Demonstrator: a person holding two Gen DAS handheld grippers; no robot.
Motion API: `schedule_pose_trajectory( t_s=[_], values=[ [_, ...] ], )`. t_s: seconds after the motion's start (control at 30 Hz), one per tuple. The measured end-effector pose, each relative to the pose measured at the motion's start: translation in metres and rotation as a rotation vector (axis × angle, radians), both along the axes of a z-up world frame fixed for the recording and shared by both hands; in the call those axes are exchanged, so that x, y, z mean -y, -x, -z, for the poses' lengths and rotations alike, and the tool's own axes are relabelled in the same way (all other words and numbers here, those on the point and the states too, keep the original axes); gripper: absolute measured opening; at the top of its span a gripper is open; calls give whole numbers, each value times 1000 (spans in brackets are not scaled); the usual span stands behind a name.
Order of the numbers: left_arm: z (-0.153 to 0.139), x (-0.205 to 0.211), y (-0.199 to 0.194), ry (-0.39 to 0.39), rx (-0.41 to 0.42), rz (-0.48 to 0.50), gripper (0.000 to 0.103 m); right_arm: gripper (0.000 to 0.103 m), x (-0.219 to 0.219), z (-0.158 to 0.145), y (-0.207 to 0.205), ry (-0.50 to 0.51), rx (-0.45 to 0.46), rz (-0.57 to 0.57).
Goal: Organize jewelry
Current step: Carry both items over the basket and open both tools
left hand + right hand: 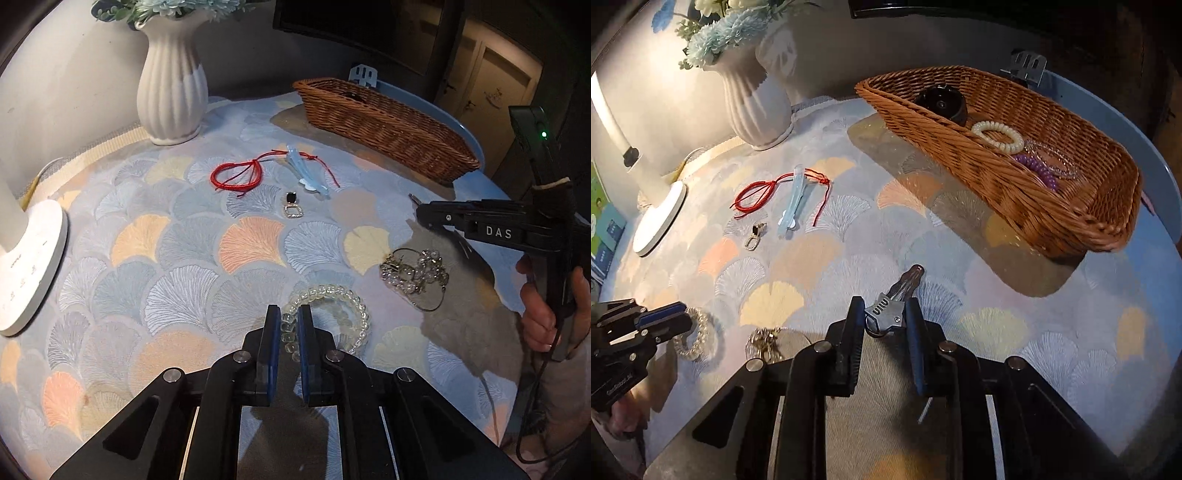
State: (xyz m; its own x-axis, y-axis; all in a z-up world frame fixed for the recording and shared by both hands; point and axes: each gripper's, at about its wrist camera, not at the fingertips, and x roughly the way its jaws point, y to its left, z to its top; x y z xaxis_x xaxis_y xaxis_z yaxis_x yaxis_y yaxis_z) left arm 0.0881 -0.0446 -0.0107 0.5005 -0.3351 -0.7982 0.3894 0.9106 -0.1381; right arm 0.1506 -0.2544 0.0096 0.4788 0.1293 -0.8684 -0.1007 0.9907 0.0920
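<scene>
Left claw [289, 319] half-hiding clear bracelet [332, 314]

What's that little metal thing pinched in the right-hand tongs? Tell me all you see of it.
It looks like a metal hair clip: a greyish slotted plate at the near end, narrowing to a long, darker shiny prong with a rounded tip. The right tongs pinch the plate end; the prong points forward and up-right, toward the wicker basket, above the patterned cloth.

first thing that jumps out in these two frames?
The wicker basket at the far right, already holding a cream bracelet and a purple coil bracelet. Nearer, the right hand-held gripper clamps a metal hair clip, and the left hand-held gripper is closed on a clear beaded bracelet.
</scene>
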Motion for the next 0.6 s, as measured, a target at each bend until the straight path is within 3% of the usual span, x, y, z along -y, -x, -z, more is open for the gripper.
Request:
schedule_pose_trajectory(
  t_s=[0.17,0.37,0.5,0.6],
  values=[
    [-17,12,0,23,5,11,9,24,20,-24,15,-58,14,-22],
    [-63,56,-14,-12,77,63,9,24,44,-77,21,-86,131,-23],
    [-93,94,-51,-64,94,20,9,24,75,-100,-5,-81,183,23],
    [-110,120,-86,-43,100,12,9,24,102,-103,-33,-100,179,65]
  ],
)
